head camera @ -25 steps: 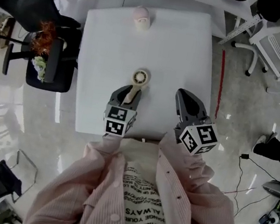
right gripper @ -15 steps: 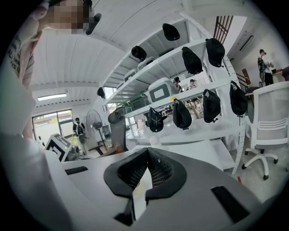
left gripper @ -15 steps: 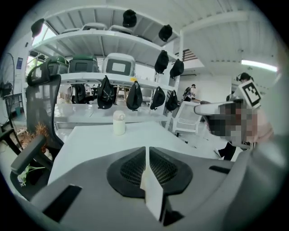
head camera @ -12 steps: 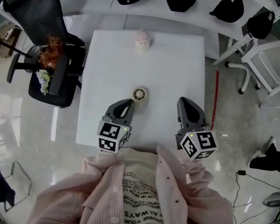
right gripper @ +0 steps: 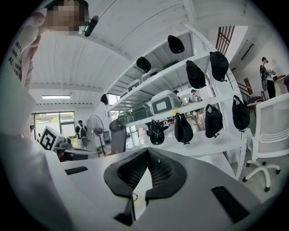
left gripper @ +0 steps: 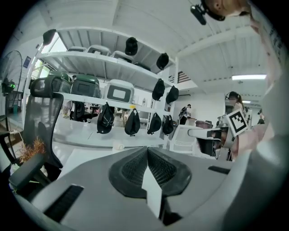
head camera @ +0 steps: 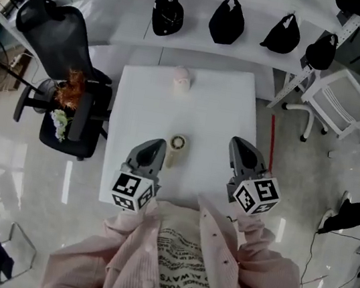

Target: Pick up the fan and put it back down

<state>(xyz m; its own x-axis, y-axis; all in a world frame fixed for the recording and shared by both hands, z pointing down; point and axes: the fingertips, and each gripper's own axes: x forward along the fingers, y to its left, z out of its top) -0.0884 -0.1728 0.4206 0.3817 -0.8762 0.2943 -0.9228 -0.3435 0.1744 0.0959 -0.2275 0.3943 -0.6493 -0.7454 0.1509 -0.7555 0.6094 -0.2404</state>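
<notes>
A small cream hand fan point(head camera: 177, 143) lies on the white table point(head camera: 207, 103), its round head away from me and its handle pointing back toward me. My left gripper point(head camera: 156, 146) hovers just left of the handle, raised off the table. In the left gripper view its jaws point(left gripper: 147, 150) are shut with nothing between them, and the fan does not show there. My right gripper point(head camera: 237, 146) hangs over the table's right part, apart from the fan. Its jaws point(right gripper: 147, 151) meet at the tips and hold nothing.
A small pink and white object point(head camera: 181, 80) sits near the table's far edge. A black office chair point(head camera: 67, 41) stands at the left and a white chair point(head camera: 346, 98) at the right. Behind the table, a white shelf carries black caps point(head camera: 227, 20).
The left gripper came off the fan's handle, shut, and rose back toward me. The right gripper rose too. The fan stays flat on the table.
</notes>
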